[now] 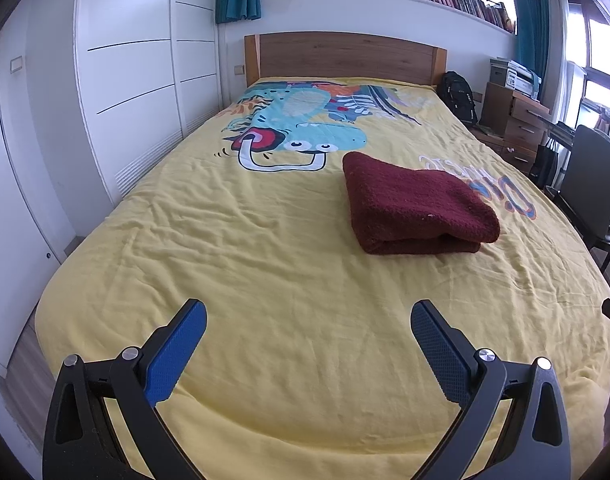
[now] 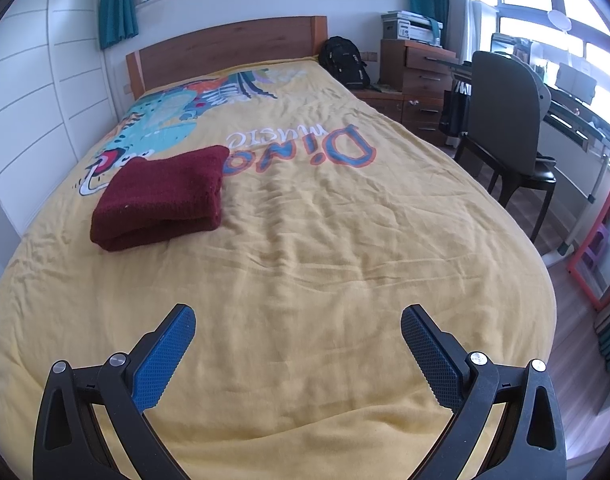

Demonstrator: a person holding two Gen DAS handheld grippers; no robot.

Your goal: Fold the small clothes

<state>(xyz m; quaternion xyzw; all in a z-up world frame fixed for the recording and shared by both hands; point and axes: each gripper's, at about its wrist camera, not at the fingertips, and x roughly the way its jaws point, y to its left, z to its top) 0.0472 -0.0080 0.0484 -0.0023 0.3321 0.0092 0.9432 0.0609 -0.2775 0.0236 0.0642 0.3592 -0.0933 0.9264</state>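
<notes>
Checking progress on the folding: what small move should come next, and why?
Probably none on this piece: keep both grippers back. The maroon garment already lies folded flat on the yellow bedspread, and the left gripper and right gripper are open, empty and well short of it.

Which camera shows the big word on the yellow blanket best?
The right wrist view: the "Dino music" lettering shows nearly whole, upside down. In the left wrist view the folded dark red cloth hides part of the lettering, which sits squeezed near the edge.
</notes>
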